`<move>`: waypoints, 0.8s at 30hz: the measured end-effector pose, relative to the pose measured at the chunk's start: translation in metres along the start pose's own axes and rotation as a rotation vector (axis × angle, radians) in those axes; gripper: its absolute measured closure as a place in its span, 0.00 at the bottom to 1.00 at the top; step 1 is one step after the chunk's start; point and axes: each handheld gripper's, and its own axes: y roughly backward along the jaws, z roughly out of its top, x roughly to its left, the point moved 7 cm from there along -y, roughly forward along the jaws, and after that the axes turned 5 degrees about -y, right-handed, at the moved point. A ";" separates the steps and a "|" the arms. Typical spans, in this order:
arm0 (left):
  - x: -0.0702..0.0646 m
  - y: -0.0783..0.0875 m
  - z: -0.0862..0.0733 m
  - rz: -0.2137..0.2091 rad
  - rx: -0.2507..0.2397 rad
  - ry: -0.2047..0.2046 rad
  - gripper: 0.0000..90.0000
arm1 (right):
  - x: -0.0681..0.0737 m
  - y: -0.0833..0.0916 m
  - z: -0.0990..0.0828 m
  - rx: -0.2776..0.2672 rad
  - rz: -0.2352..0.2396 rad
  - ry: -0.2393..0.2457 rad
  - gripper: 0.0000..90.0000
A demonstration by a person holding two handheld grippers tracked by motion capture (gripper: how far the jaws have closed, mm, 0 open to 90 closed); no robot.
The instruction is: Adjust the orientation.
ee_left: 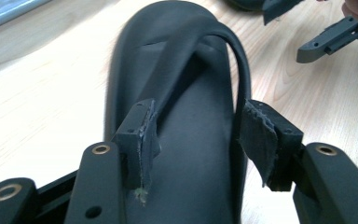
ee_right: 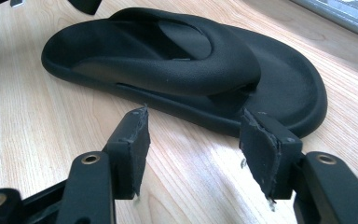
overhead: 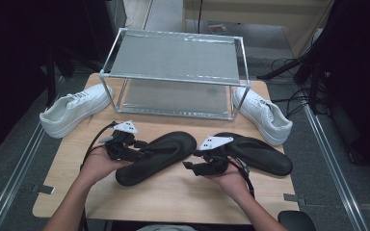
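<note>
Between the parted pads of the left hand-held gripper runs the black sandal's strap, ungripped.

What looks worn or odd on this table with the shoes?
The pads on the left gripper are frayed and peeling at the edges; the right gripper pads likewise. The two black sandals lie splayed, toes converging.

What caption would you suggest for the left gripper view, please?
Left gripper, jaws open, straddling the straps of a black flip-flop on the wooden table.
</note>
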 end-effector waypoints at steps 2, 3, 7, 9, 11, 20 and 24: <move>0.002 0.002 -0.001 0.000 -0.001 0.007 0.54 | 0.000 0.000 0.000 -0.001 0.004 0.000 0.51; 0.003 0.004 -0.002 0.004 -0.004 0.014 0.57 | 0.001 -0.001 0.001 -0.003 0.008 -0.004 0.52; 0.009 0.011 -0.008 0.011 -0.007 0.033 0.65 | 0.002 -0.001 0.002 -0.001 0.017 -0.009 0.53; 0.013 0.015 -0.010 0.023 -0.013 0.028 0.73 | 0.002 -0.002 0.003 -0.002 0.015 0.000 0.56; 0.017 0.019 -0.012 0.041 -0.020 0.028 0.83 | 0.004 -0.002 0.004 -0.006 0.023 0.000 0.62; 0.044 0.016 -0.028 0.085 -0.002 0.081 1.00 | 0.012 -0.007 0.011 -0.011 0.063 0.004 0.95; 0.046 0.009 -0.029 0.085 -0.012 0.063 1.00 | 0.020 -0.014 0.012 -0.009 0.066 0.022 1.00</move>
